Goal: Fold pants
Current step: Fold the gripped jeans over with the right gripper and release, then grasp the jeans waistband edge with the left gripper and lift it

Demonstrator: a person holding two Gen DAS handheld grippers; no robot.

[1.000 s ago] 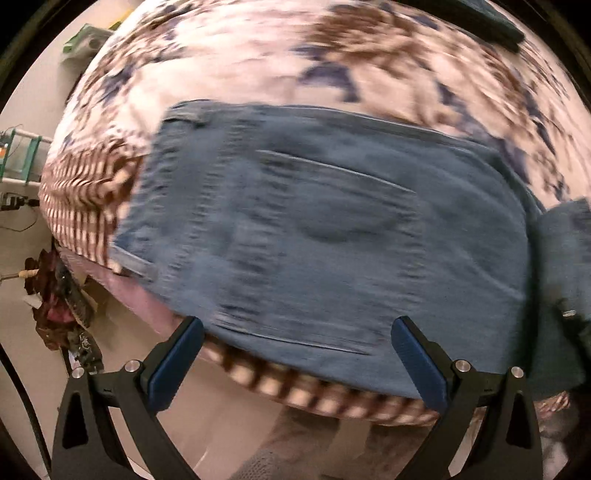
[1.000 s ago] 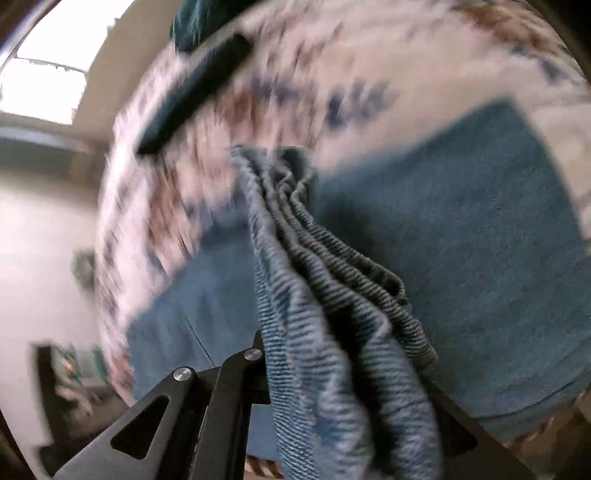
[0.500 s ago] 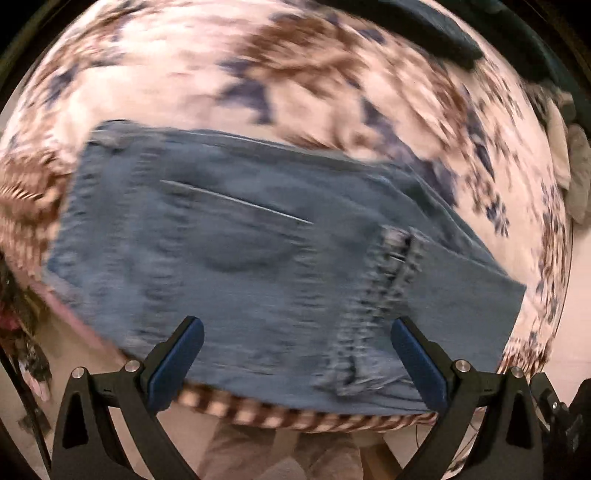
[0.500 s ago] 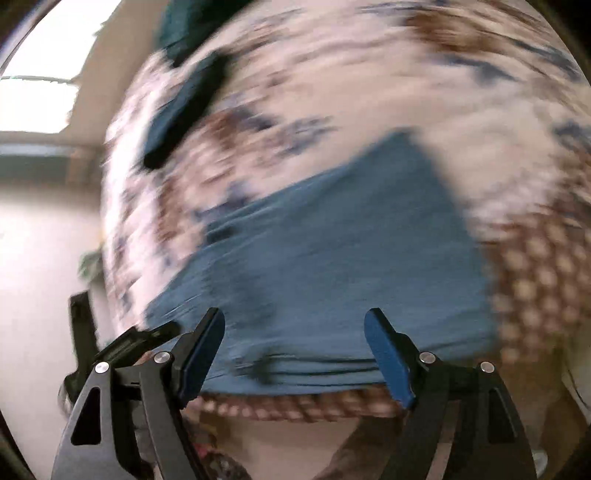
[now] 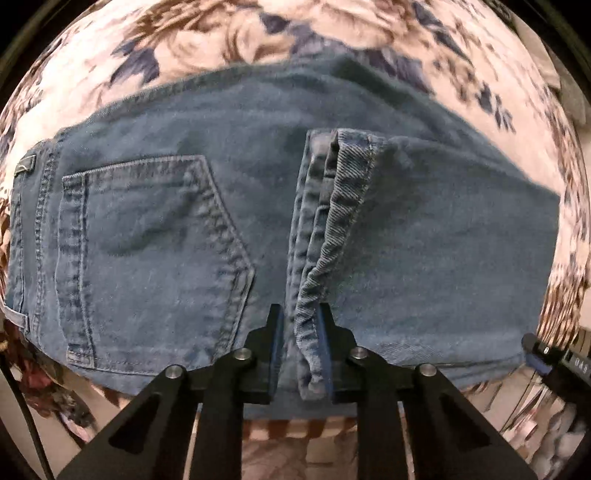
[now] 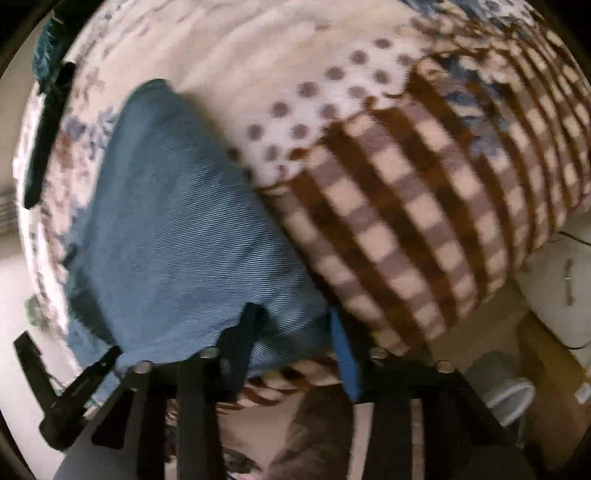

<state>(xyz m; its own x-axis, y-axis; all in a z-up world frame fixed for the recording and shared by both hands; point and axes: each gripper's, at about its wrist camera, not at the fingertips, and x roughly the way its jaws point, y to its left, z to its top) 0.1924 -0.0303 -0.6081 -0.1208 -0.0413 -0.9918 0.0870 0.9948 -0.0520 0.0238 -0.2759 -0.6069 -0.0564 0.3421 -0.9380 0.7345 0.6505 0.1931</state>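
Blue denim pants [image 5: 155, 236] lie folded on a floral bedspread [image 5: 221, 33], back pocket up on the left. The leg hems [image 5: 325, 229] lie bunched across the middle of the pants. My left gripper [image 5: 301, 343] is shut on the near end of those hems. In the right wrist view the pants [image 6: 177, 236] show as a folded blue slab. My right gripper [image 6: 291, 350] is partly closed around the folded corner of the denim at the bed's near edge; the grip is unclear.
A brown checked and dotted patchwork part of the bedspread [image 6: 406, 206] lies right of the pants. A dark flat object [image 6: 44, 136] lies at the far side of the bed. A white appliance [image 6: 561, 280] and floor clutter stand beyond the bed's edge.
My left gripper went from wide open to shut on the leg hems. My right gripper let go of the hems, swung right to the folded end and narrowed around its corner.
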